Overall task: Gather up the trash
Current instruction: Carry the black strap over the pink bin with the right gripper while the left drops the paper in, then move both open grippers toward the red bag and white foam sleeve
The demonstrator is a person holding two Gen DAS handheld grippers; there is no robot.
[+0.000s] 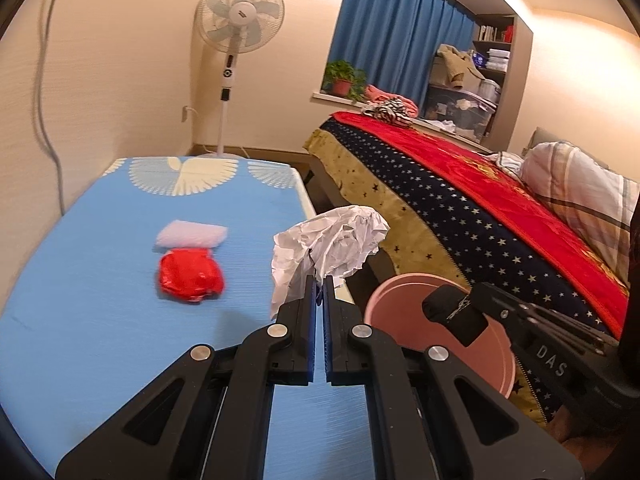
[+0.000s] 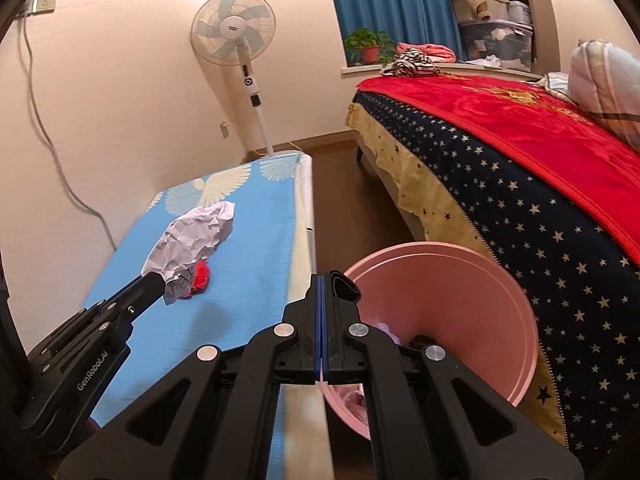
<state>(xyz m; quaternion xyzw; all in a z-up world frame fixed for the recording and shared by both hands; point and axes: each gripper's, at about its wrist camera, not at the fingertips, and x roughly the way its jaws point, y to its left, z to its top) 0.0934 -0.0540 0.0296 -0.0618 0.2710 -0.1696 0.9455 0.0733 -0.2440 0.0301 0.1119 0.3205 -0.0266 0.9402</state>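
My left gripper is shut on a crumpled white paper ball and holds it over the right edge of the blue-covered table. On the table lie a red crumpled wrapper and a pale lilac wad behind it. The pink bin stands on the floor just right of the table. Above its mouth my right gripper is shut on a black scrap. The right wrist view also shows the left gripper, the paper ball, the red wrapper and the bin with pale trash inside.
A bed with a starry cover and a red blanket runs along the right, close to the bin. A standing fan is beyond the table's far end. A grey cable hangs down the left wall. A narrow strip of floor separates table and bed.
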